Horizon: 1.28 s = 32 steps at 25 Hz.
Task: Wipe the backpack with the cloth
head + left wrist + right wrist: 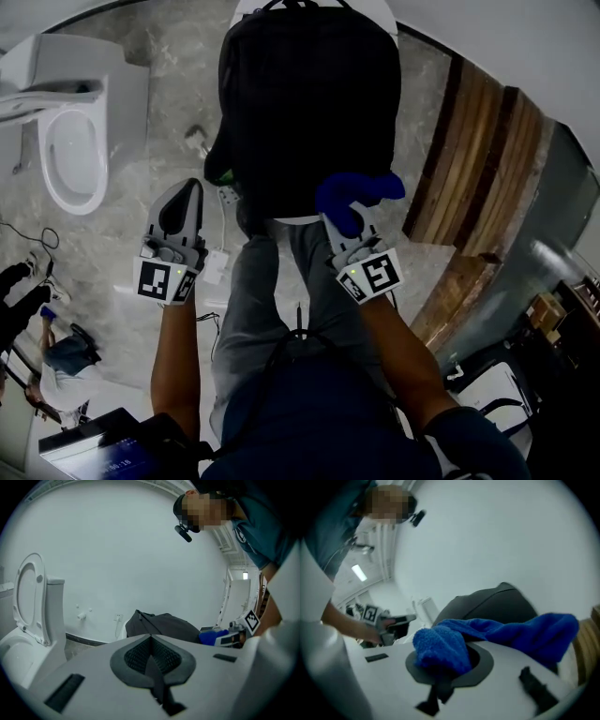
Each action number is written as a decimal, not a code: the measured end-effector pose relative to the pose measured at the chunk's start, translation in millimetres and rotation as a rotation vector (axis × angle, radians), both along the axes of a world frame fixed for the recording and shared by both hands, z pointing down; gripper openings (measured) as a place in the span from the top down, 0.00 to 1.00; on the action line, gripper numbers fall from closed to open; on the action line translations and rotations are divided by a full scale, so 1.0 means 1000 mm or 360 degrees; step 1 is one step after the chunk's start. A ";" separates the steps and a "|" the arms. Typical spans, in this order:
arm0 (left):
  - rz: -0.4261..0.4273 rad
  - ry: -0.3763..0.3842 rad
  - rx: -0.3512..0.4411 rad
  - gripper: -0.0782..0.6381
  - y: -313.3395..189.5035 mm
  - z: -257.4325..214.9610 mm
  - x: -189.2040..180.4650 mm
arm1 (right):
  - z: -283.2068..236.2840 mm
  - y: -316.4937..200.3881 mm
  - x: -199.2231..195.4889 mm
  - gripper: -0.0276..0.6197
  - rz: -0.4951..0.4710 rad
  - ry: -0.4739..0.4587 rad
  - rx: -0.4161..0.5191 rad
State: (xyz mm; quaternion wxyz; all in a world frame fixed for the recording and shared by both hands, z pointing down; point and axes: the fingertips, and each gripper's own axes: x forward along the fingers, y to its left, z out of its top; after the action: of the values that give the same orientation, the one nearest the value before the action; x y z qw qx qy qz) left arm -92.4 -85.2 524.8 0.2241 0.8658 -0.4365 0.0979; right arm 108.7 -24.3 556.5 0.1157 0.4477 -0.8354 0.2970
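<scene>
Currently, the backpack [309,103] stands at 12 o'clock in the head view, on a white support [380,11]. The right gripper [343,217] pinches the blue cloth [358,192] between its jaws, at the backpack's 5 o'clock corner. The left gripper [190,190], jaws pressed together with nothing between them, sits just beside the backpack at its 7 o'clock. A toilet [70,141] occupies 10 o'clock.

Black backpack [309,103], blue fluffy cloth [356,194] bunched at its near edge, seemingly touching
</scene>
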 end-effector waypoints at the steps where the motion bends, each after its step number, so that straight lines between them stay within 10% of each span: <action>1: -0.0008 0.0000 -0.0005 0.89 0.001 0.001 -0.003 | 0.004 0.004 -0.032 0.93 -0.0162 0.0043 0.0026; 12: -0.0096 0.0030 0.0007 0.89 0.002 -0.005 -0.024 | 0.014 0.029 -0.121 0.93 -0.0922 0.0280 0.0043; 21: -0.0175 0.0015 0.0012 0.89 0.002 -0.008 -0.046 | -0.017 -0.080 -0.103 0.93 -0.0473 0.0203 -0.0273; 32: -0.0161 0.0031 0.0051 0.89 -0.007 -0.014 -0.041 | -0.021 -0.115 0.076 0.93 0.0303 0.0159 -0.0353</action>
State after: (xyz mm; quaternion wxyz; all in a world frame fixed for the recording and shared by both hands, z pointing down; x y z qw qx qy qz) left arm -133.3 -92.1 510.6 0.2190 0.8470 -0.4791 0.0708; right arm 185.2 -139.1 535.5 0.1772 0.5237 -0.7444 0.3744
